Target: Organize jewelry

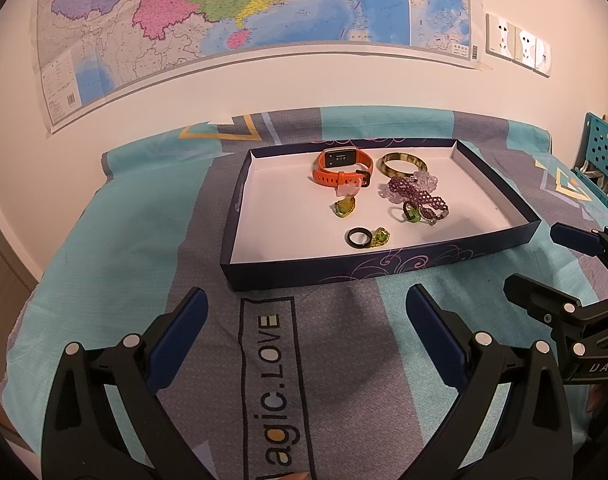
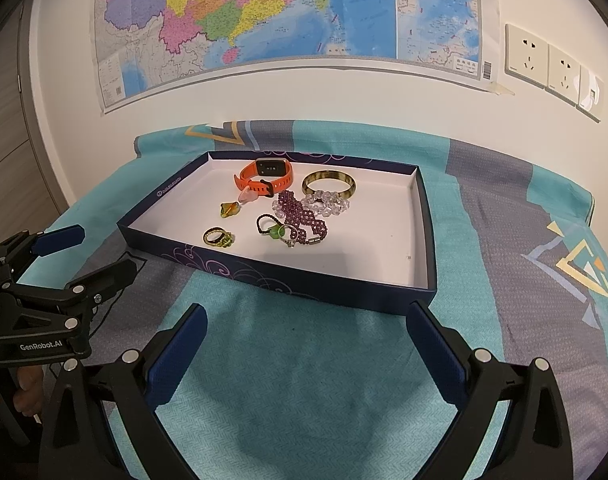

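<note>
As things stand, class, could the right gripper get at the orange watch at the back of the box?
Probably yes. The right gripper is open and empty over the cloth, and the box has no lid. The orange watch lies exposed, though the purple bead bracelet lies nearer.

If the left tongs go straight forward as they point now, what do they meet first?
Probably the near wall of the dark blue tray; the open left tongs hang just before it, though height above the cloth is unclear.
</note>
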